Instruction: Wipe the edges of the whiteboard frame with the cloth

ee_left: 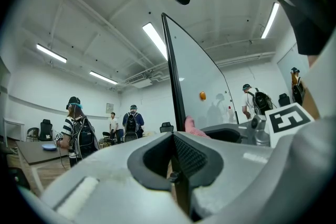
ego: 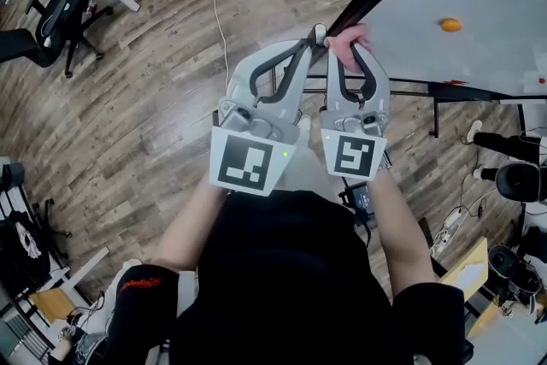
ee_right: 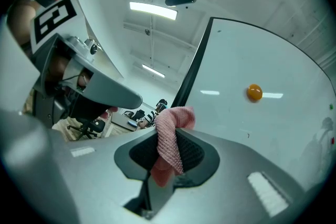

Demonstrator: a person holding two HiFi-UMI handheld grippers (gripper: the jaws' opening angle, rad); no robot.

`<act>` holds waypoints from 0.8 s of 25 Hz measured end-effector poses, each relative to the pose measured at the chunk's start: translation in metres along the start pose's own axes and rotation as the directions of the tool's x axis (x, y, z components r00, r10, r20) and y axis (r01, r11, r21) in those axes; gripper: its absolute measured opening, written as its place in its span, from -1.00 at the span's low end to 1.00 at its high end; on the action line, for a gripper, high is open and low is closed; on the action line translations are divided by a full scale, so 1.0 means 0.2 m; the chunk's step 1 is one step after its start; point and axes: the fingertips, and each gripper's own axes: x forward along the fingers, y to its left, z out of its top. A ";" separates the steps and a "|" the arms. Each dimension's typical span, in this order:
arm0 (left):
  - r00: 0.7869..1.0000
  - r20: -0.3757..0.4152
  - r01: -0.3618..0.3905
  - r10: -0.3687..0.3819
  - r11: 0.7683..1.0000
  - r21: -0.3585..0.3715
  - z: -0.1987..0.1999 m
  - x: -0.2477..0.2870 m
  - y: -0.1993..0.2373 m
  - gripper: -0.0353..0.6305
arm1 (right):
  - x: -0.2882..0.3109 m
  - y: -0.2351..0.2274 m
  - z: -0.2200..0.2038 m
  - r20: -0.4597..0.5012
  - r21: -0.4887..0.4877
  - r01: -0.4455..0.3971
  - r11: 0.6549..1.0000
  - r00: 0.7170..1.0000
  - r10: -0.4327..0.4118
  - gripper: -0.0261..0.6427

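The right claw (ee_right: 169, 157) pinches a pink cloth (ee_right: 169, 136), holding it at the black whiteboard frame (ee_right: 192, 73) near its corner. Just beside it, the left claw (ee_left: 177, 160) is pressed together on the same frame edge. An orange magnet (ee_right: 254, 92) sits on the board.

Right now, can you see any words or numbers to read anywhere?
No words or numbers can be read.
Red print on the sleeve: too blurred.
Wall notice: too small.
Marker cubes: black-and-white square patterns, not letters.
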 end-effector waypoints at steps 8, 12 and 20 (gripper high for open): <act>1.000 -0.007 -0.001 0.001 1.000 -0.008 -0.02 -0.01 0.00 -0.89 | -0.01 0.03 -0.03 -0.008 0.005 0.001 1.000 1.000 -0.001 -0.72; 1.000 -0.023 0.004 -0.004 1.000 -0.006 -0.04 -0.01 0.00 -0.89 | -0.01 0.03 -0.05 -0.018 0.009 -0.002 1.000 1.000 0.002 -0.72; 1.000 -0.020 0.001 -0.001 1.000 -0.008 -0.05 -0.01 0.00 -0.89 | -0.02 0.05 -0.09 -0.041 0.026 -0.001 1.000 0.999 0.002 -0.73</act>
